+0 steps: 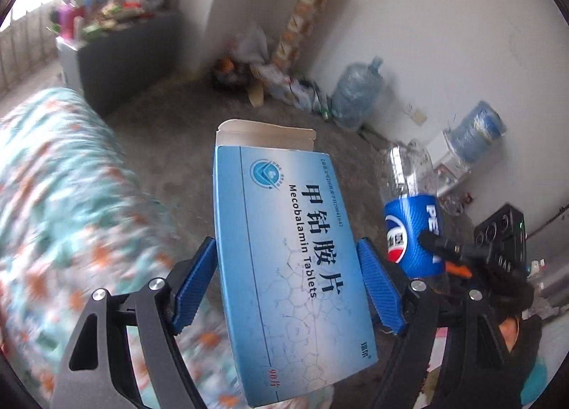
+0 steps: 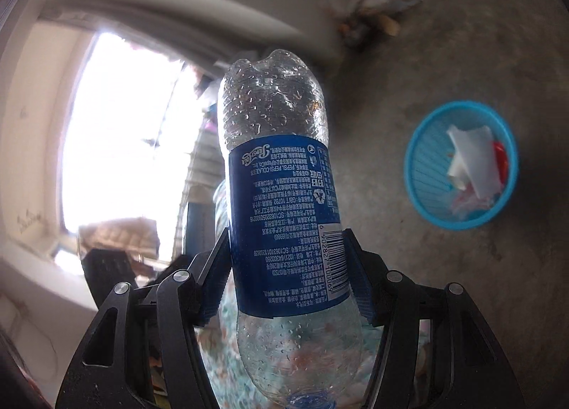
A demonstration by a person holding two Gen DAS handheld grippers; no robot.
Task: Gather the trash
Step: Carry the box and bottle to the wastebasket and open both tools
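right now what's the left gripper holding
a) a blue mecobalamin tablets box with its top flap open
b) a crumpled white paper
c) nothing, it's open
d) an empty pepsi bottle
a: in the left wrist view the left gripper has its blue fingers pressed on both sides of the blue tablet box, whose top flap is open; the Pepsi bottle is in the right gripper.

I'm working in a lived-in bedroom of a home: a bed with a floral quilt point(image 1: 53, 202), bare concrete floor point(image 1: 185, 113), white plaster walls, a bright window point(image 2: 121, 131). Big water jugs point(image 1: 357, 92) and bags of clutter point(image 1: 256, 64) sit along the wall, and a blue wastebasket point(image 2: 419, 167) holds scrap paper.
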